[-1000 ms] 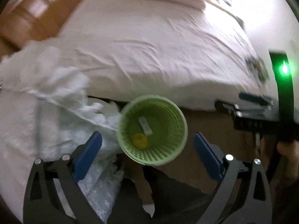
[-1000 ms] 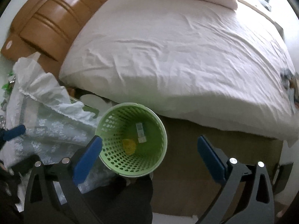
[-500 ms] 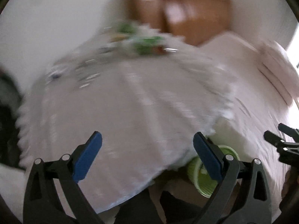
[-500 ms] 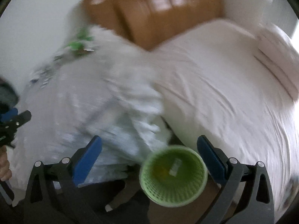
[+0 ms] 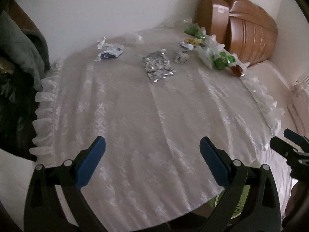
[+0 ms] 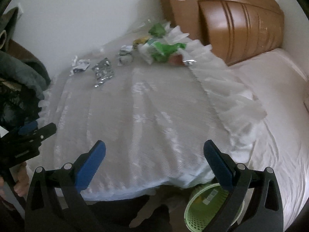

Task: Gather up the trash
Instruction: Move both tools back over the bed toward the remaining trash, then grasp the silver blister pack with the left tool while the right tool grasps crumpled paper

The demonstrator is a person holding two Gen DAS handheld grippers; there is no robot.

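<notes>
The left gripper (image 5: 152, 162) hangs over the near part of a table covered with a white lace cloth (image 5: 144, 116), its blue-padded fingers spread wide with nothing between them. The right gripper (image 6: 154, 165) is beside it over the same near edge, equally wide apart and empty; its tip also shows at the right edge of the left wrist view (image 5: 289, 147).

Just below the right gripper's right finger, on the floor beside the table's near right corner, stands the green perforated waste basket (image 6: 210, 206), with a pale strip and something yellow inside.

The trash lies along the far side of the cloth, well apart from both grippers. At the far left is a crumpled white and blue wrapper (image 5: 110, 51). To its right lies a flattened silver foil wrapper (image 5: 157, 65), then a small crumpled pale wrapper (image 5: 181, 57). At the far right corner is a heap of green and clear plastic packets (image 5: 216, 54).

Behind that heap rises a brown headboard (image 6: 231, 17), and a white bed (image 6: 280, 106) fills the right. Dark clothing (image 5: 21, 54) is piled at the left.
</notes>
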